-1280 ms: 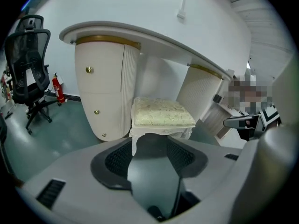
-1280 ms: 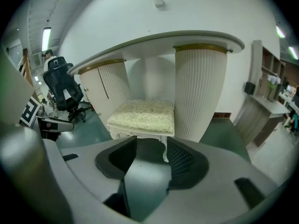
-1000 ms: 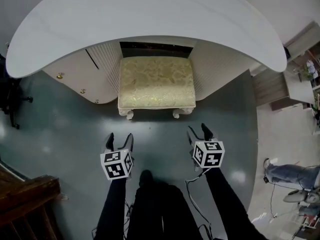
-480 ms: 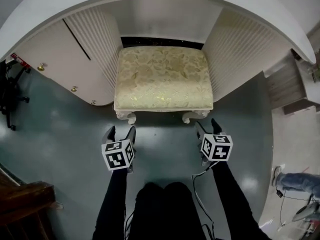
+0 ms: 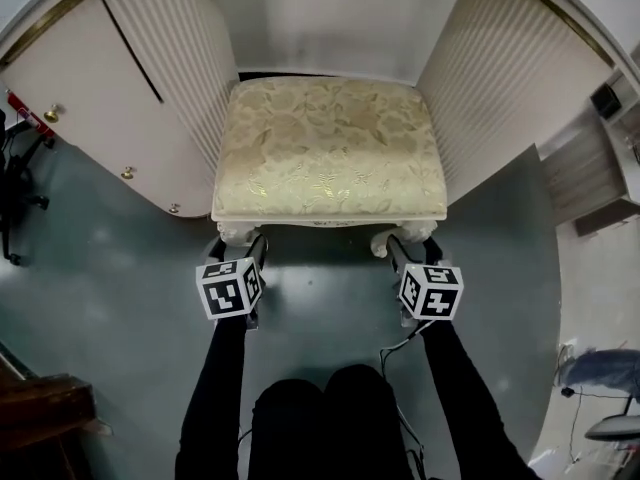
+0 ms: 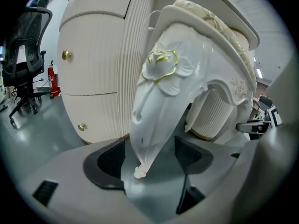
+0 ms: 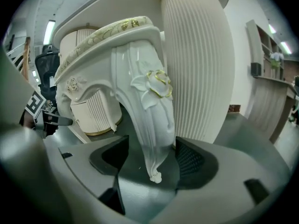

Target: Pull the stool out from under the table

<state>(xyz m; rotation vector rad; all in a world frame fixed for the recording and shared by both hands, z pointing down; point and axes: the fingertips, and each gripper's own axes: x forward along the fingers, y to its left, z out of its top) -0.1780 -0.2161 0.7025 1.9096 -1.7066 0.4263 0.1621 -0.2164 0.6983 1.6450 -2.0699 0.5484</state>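
Observation:
The stool [image 5: 330, 148] has a cream and gold brocade seat and white carved legs. It stands in the knee space of the white table [image 5: 330, 18]. My left gripper [image 5: 240, 253] is at its front left leg [image 6: 156, 101], which has a gold rose carved on it. That leg stands between the open jaws [image 6: 149, 157] with a gap on each side. My right gripper [image 5: 405, 255] straddles the front right leg [image 7: 147, 115] the same way, its jaws [image 7: 152, 160] open and not pressing.
Fluted white pedestals [image 5: 175, 88] [image 5: 500, 78] flank the stool closely. A cabinet front with gold knobs [image 5: 127, 172] curves off to the left. A black office chair [image 5: 15, 198] and a red extinguisher [image 5: 20, 108] stand at far left. Dark wood [image 5: 40, 408] is at bottom left.
Both grippers have moved forward from the open floor up to the stool's front legs. The view has closed in on the stool.

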